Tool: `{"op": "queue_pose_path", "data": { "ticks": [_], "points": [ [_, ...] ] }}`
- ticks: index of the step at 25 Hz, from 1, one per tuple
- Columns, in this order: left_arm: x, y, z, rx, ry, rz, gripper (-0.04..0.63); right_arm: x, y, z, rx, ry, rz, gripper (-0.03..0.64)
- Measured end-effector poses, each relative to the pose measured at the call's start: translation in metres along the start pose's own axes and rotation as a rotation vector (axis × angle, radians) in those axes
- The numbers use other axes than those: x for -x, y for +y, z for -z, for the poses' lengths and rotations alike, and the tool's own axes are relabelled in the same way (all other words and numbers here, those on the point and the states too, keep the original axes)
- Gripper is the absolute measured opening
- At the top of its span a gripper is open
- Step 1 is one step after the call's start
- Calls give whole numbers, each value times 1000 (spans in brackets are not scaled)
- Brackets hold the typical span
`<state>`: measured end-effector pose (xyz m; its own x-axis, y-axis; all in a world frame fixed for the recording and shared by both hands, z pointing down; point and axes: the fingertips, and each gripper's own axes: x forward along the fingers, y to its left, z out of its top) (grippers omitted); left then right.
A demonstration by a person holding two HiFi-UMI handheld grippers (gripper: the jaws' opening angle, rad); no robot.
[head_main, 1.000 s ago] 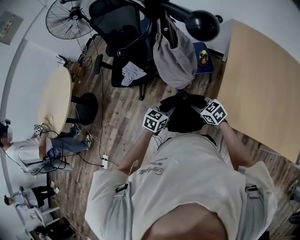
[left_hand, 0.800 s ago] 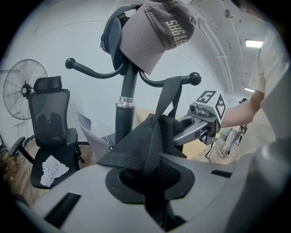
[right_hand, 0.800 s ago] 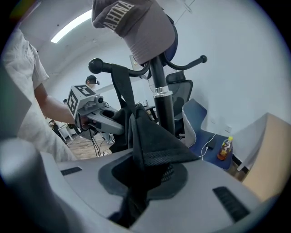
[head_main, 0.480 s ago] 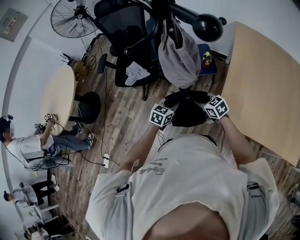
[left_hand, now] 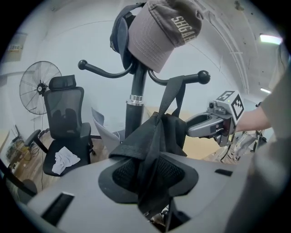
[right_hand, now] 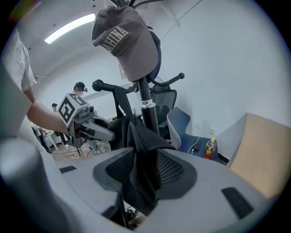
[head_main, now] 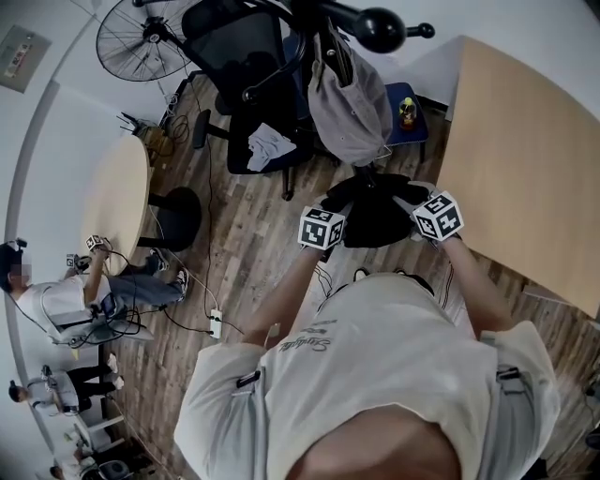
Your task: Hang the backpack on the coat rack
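Black backpack [head_main: 375, 214] is positioned below the grey cap [head_main: 349, 103] on the coat rack [head_main: 379, 28]. Office chair [head_main: 230, 52] stands alongside the rack.

On my feed the person wears a pale, off-white T-shirt [head_main: 375, 356] with short, loose sleeves. I read dark cursive lettering [head_main: 305, 336] across the shirt's front, toward its left sleeve. A small dark clip [head_main: 244, 377] sits on the shirt's left shoulder, and a second clip [head_main: 503, 374] on its right shoulder.

The grey cap [left_hand: 159, 32] bears white capital letters, readable only in part: "SHGAR".
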<state>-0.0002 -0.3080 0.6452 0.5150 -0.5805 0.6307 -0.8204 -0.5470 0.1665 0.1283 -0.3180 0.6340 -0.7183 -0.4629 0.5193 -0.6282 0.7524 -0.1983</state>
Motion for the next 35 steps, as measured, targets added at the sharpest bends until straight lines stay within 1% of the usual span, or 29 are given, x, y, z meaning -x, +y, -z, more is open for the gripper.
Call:
{"op": "queue_pose_path", "data": {
  "ticks": [3,6,9,10,11,12,15,17,20,26,30,33,35],
  "points": [
    [12,-2,2,23,-23,-38,126,20,7,0,8,-30,38,136],
    [29,-4,1,42,-65,-77,126,38,20,-4,-11,-91,46,87],
    [40,-10,-1,80,-100,-63,123,51,30,-8,-37,-127,49,14],
    [43,-11,-3,88,-116,-63,97,54,34,-10,-38,-136,48,-5],
    [48,-11,-6,94,-134,-68,58,57,38,-12,-35,-148,44,-6],
    [54,-11,-8,97,-153,-73,43,60,44,-15,-31,-161,37,-6],
    [73,-20,-22,102,-212,-69,34,69,60,-29,-1,-198,9,-6],
    [85,-31,-32,71,-251,-58,28,76,66,-43,43,-223,4,-6],
    [101,-42,-44,-7,-283,-64,23,83,73,-65,95,-266,17,-6],
    [128,-57,-80,-54,-362,-63,23,103,85,-105,119,-366,33,-6],
    [137,-63,-91,-112,-380,-81,23,113,89,-115,126,-409,69,-6],
    [140,-61,-92,-140,-382,-113,23,112,90,-114,123,-421,87,-6],
    [138,-62,-91,-163,-377,-121,23,113,88,-112,128,-425,99,-6]
  ]
}}
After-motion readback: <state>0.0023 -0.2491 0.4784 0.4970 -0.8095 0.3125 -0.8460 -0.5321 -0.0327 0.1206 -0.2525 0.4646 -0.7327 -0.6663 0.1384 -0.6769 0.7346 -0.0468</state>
